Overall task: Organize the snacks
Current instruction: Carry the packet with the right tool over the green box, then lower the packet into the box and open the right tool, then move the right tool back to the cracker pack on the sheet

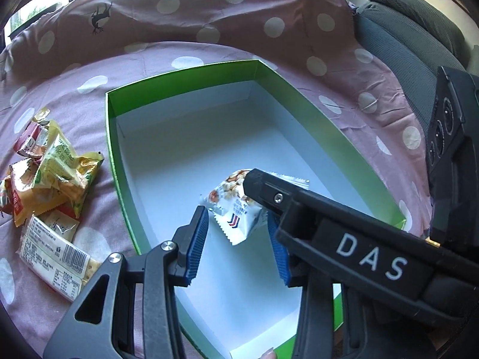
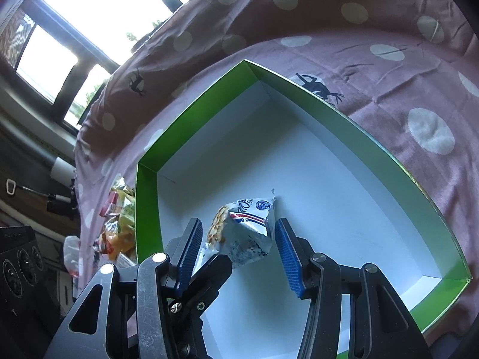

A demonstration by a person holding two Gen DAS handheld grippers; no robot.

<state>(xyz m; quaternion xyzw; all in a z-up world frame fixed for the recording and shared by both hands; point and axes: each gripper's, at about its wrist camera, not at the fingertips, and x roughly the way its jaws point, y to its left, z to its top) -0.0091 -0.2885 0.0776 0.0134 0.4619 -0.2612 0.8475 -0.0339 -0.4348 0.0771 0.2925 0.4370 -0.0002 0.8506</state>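
Note:
A small silver snack packet (image 1: 233, 220) with a nut picture hangs tilted over the white floor of an open green box (image 1: 111, 137). My left gripper (image 1: 236, 212) is shut on the packet, pinching it at the tips of its blue pads. The right gripper (image 2: 238, 224) straddles the same packet (image 2: 248, 229). It stands open, with a thin gap showing at its left pad. One of its black fingers (image 1: 284, 202) crosses over the packet's top in the left wrist view. A left finger (image 2: 214, 269) shows under the packet in the right wrist view.
Several yellow and red snack packets (image 1: 51, 167) lie piled left of the box, with a long white bar packet (image 1: 54, 257) in front. All rests on a pink dotted cloth (image 1: 179, 15). The box wall (image 2: 146, 197) hides part of the pile (image 2: 119, 224). A grey seat (image 1: 404, 30) stands at the far right.

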